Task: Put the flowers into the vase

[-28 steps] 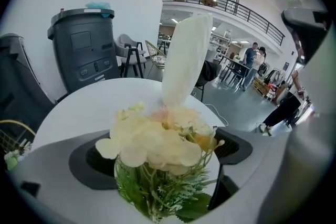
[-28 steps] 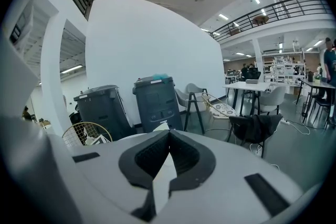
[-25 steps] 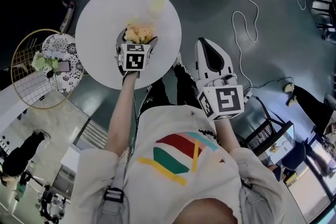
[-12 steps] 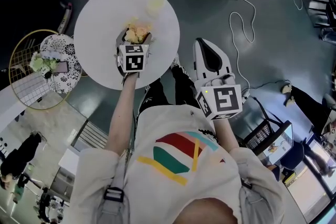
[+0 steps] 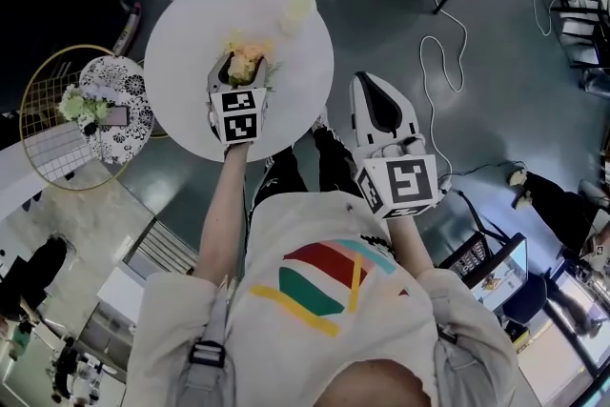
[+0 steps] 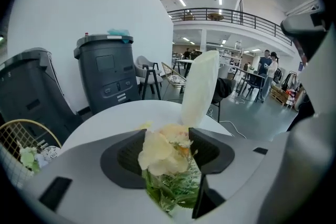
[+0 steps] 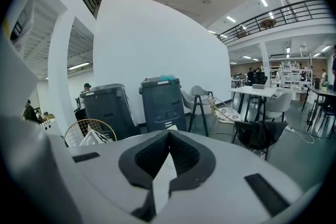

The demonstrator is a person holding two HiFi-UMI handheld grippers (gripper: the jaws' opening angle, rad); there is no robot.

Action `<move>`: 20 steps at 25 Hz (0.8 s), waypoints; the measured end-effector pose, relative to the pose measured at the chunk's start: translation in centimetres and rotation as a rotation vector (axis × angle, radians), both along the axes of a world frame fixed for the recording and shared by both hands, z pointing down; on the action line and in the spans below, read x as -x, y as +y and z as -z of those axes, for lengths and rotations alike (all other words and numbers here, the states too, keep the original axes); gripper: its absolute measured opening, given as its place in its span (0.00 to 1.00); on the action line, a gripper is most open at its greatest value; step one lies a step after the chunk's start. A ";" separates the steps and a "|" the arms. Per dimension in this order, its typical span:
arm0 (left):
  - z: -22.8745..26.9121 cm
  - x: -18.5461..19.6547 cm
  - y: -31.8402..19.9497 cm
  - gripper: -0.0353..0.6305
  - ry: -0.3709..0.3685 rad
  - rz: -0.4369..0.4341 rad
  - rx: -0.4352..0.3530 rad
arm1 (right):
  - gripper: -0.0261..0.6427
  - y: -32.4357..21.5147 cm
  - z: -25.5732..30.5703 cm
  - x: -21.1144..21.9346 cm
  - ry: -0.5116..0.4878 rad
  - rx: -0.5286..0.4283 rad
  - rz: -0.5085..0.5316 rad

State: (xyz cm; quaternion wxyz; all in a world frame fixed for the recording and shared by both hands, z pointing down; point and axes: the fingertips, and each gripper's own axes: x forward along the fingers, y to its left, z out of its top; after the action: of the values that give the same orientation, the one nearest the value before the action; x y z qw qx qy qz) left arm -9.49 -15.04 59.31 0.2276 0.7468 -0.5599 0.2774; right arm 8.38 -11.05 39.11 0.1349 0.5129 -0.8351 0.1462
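Observation:
A bunch of pale yellow flowers [image 6: 164, 150] with green leaves sits between the jaws of my left gripper [image 6: 169, 157], above the round white table [image 5: 186, 38]. The jaws are closing, and their pads press on the leafy stems. In the head view the flowers [image 5: 246, 55] stick out past the left gripper [image 5: 239, 70] over the table's middle. Beyond them, near the table's far edge, a tall cream vase [image 6: 200, 89] stands upright [image 5: 297, 11]. My right gripper [image 5: 380, 89] hangs off the table's right side over the floor, shut with nothing in it [image 7: 168, 136].
A gold wire chair [image 5: 43, 124] with a patterned cushion and another small bunch of flowers stands left of the table. Two grey bins [image 6: 105, 73] stand by the white wall behind it. A white cable [image 5: 440, 43] snakes over the floor on the right.
The left gripper's jaws have drawn in around the flowers, and gripper and bunch have risen a little off the table. The right gripper has stayed put.

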 end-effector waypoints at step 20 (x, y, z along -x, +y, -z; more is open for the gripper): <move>-4.1 1.5 0.5 0.77 0.050 0.036 0.176 | 0.05 0.5 0.2 2.8 0.016 -0.008 0.060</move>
State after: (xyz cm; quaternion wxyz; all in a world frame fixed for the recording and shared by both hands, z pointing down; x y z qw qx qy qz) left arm -11.04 -14.52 63.40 0.3113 0.7204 -0.5408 0.3026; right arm 5.62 -10.54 38.90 0.1440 0.4895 -0.8495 0.1345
